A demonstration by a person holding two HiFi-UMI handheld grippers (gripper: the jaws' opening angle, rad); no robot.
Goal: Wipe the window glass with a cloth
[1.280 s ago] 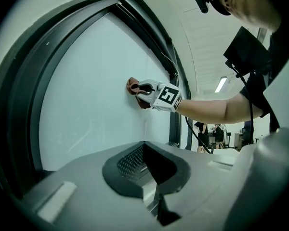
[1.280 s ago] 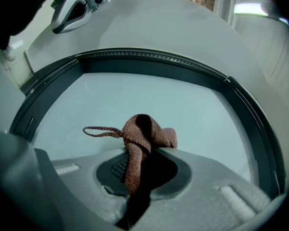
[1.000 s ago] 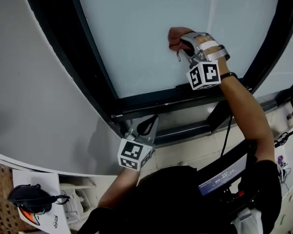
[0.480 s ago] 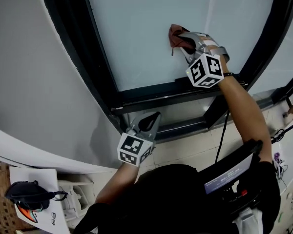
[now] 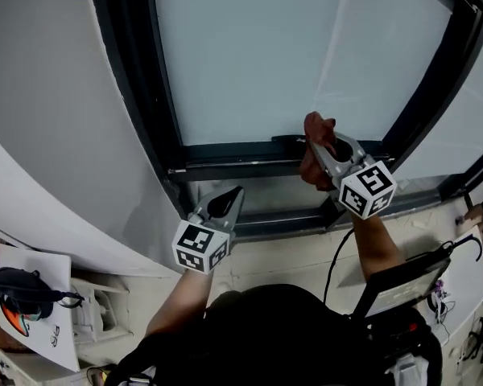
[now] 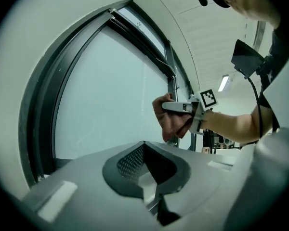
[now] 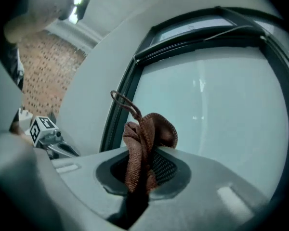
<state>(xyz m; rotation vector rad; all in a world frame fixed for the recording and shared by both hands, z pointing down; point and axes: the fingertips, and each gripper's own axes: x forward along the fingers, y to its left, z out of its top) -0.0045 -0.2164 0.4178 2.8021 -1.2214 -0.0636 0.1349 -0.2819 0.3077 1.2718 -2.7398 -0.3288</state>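
Head view: the right gripper (image 5: 322, 153) pinches a bunched brown cloth (image 5: 315, 125) at the lower edge of the pale frosted window glass (image 5: 249, 55), over the bottom bar of the dark metal window frame (image 5: 225, 167), toward the pane's lower right corner. Whether the cloth touches the glass cannot be told. The left gripper (image 5: 229, 201) is below the frame's lower left corner, well apart from the cloth, its jaws pressed together.

Left gripper view: the left gripper (image 6: 147, 167) has its jaws together with nothing between them. Beyond them, the right gripper (image 6: 180, 107) holds the cloth (image 6: 171, 126) near the right side of the glass (image 6: 106, 90).

Right gripper view: the right gripper (image 7: 139, 177) clamps the cloth (image 7: 142, 153), which stands up in folds between the jaws, a thin cord loop (image 7: 123, 100) rising from its top. The glass (image 7: 212, 100) fills the background, and the left gripper (image 7: 50, 136) shows at the left, under a brick wall (image 7: 43, 76).
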